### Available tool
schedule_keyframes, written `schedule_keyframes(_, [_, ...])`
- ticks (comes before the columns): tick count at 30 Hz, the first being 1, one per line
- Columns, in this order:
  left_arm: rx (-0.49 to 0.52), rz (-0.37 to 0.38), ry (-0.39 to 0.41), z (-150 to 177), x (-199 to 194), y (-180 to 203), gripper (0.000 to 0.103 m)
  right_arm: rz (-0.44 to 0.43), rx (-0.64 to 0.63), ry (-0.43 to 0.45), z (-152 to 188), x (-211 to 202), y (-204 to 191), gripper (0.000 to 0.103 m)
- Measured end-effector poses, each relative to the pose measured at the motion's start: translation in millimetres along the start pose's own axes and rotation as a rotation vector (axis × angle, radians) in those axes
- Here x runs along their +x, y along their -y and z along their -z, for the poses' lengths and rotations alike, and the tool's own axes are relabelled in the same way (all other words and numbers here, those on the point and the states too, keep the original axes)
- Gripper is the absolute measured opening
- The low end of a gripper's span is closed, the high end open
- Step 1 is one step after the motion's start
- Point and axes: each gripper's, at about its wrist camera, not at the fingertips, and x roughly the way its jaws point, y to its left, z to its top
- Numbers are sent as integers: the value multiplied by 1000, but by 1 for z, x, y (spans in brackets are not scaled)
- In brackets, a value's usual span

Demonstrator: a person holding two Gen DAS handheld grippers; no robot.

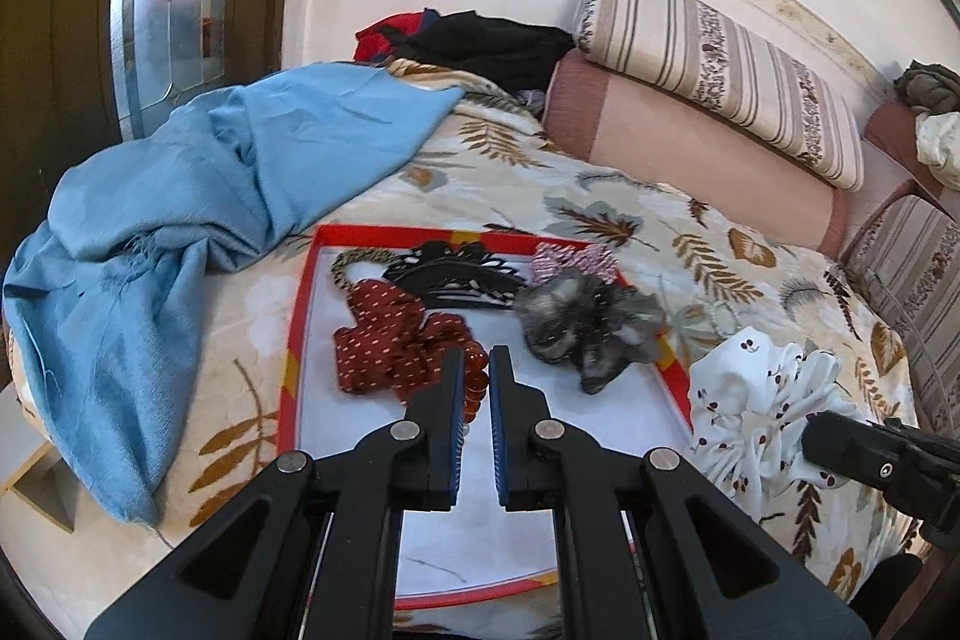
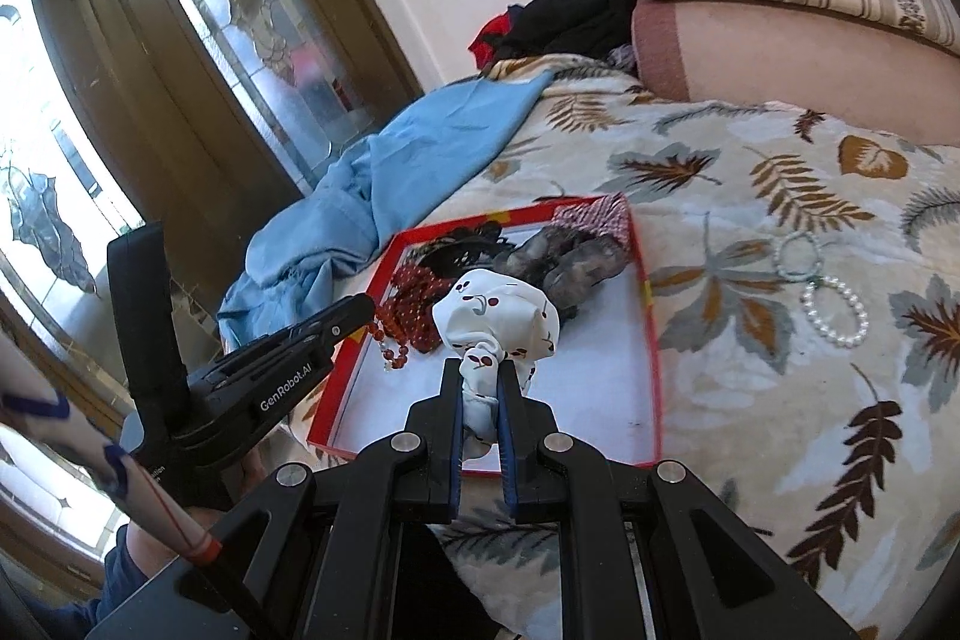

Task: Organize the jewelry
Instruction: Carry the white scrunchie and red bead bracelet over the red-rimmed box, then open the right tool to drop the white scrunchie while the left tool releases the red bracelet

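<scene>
A red-rimmed tray (image 1: 293, 340) (image 2: 654, 340) with a white floor lies on the leaf-print bedspread. In it are a red dotted scrunchie (image 1: 384, 340), a black hair claw (image 1: 456, 274), a grey scrunchie (image 1: 588, 322) (image 2: 564, 262) and a pink-and-white one (image 1: 576, 259). My left gripper (image 1: 477, 370) (image 2: 363, 307) hovers over the tray, shut on a string of red-amber beads (image 1: 476, 391) (image 2: 414, 310) that dangles from its tip. My right gripper (image 2: 480, 379) (image 1: 840, 442) is shut on a white cherry-print scrunchie (image 2: 498, 316) (image 1: 762, 400), held above the tray's near right part.
A pearl bracelet (image 2: 837, 310) and a pale green one (image 2: 798, 253) lie on the bedspread right of the tray. A blue cloth (image 1: 198, 232) is heaped to the tray's left. Pillows (image 1: 708, 100) and dark clothes (image 1: 480, 40) line the wall. A glazed door (image 2: 258, 40) stands at left.
</scene>
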Motion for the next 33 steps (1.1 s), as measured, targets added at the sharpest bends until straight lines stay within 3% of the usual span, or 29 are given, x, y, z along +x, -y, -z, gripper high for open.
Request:
schedule_keyframes(17, [8,-15,-83,15,40,-6,7,18,12,-129,6,68,4,11])
schedule_keyframes(33, [24,-22,-117,15,71,0,7,58,50,-155,-7,107,24,11])
